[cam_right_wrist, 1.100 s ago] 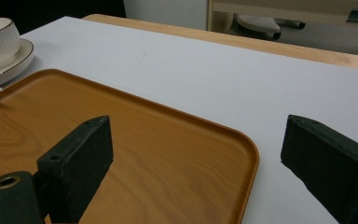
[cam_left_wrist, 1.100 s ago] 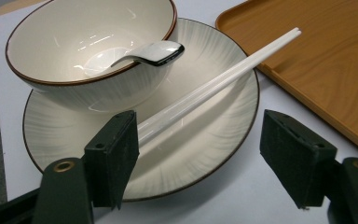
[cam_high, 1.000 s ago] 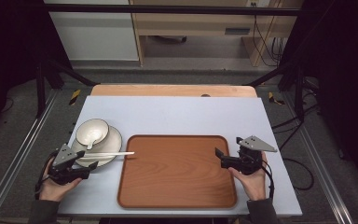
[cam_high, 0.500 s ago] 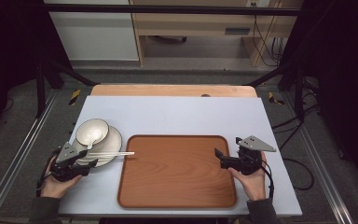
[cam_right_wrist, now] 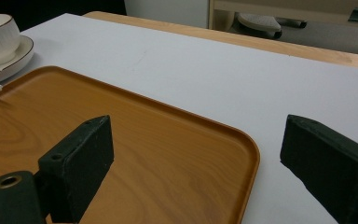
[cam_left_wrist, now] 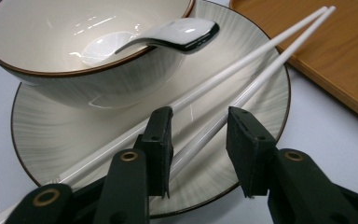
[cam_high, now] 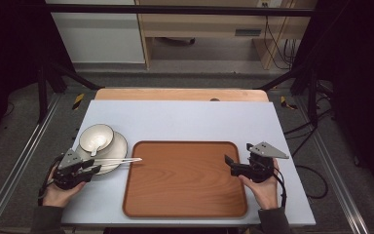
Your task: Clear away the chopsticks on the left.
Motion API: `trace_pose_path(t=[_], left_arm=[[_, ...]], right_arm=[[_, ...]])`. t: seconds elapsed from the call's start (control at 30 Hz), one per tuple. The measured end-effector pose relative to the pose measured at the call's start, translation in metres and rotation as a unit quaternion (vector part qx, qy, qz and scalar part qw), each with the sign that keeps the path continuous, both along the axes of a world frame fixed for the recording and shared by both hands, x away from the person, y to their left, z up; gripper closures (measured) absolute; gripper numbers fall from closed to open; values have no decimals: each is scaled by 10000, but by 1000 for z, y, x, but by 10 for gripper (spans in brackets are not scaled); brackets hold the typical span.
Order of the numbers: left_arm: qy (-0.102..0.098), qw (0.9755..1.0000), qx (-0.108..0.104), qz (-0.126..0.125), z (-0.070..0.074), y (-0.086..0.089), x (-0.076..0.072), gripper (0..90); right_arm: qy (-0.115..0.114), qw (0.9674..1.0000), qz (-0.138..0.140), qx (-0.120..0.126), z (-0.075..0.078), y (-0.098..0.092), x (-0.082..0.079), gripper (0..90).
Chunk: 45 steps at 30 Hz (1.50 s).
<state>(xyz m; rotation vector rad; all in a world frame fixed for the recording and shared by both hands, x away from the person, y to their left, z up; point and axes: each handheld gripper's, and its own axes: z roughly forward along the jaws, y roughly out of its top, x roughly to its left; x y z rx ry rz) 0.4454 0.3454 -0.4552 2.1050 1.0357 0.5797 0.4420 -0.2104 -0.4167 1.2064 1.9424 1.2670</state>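
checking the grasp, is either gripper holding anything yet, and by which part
Nothing is held. The left gripper is open, its jaws straddling one of the white chopsticks near their butt end on the plate, not clamped. The right gripper is open beside the tray.

Pale grey-blue table top (cam_high: 190, 122) fills the middle, with a strip of bare wooden edge (cam_high: 180, 94) along its far side at 12 o'clock. Beyond that, grey floor (cam_high: 185, 78), a white cabinet (cam_high: 97, 34) at 11 o'clock and a light wooden shelf unit (cam_high: 209, 29) at 12 to 1 o'clock. Black cables (cam_high: 277, 44) hang at 1 o'clock. Dark frame bars (cam_high: 185, 9) cross the top, black legs (cam_high: 41, 87) drop at 10 and 2 o'clock. Metal rails (cam_high: 24, 146) run down both sides. Both flanks sit in deep shadow.
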Motion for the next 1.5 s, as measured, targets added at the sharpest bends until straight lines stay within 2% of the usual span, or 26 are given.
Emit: trace_pose_path(t=[0.23,0.63,0.73,0.93,1.07,1.17,1.33,1.5], left_arm=[[116,9998,12,-141,0,-3,-2,717],[248,9995,-4,-174,1,-10,-2,827],[258,9996,-1,-134,1,-11,-2,828],[385,9991,-153,121,3,-19,5,768],[441,9985,-200,256,1,-24,10,779],[464,9985,-183,241,1,-25,11,806],[525,9979,-284,270,1,-26,11,837],[537,9977,-302,285,2,-31,9,840]], right_arm=[[20,10000,1,-4,0,0,0,95],[22,10000,4,-11,-1,0,0,95],[27,10000,-2,-3,-1,-1,0,95],[19,10000,2,9,-1,-1,0,94],[16,10000,9,12,-1,-1,0,94],[20,10000,11,15,-1,-1,0,94],[27,10000,8,38,0,-1,0,91],[3,10000,-1,36,0,-2,0,84]])
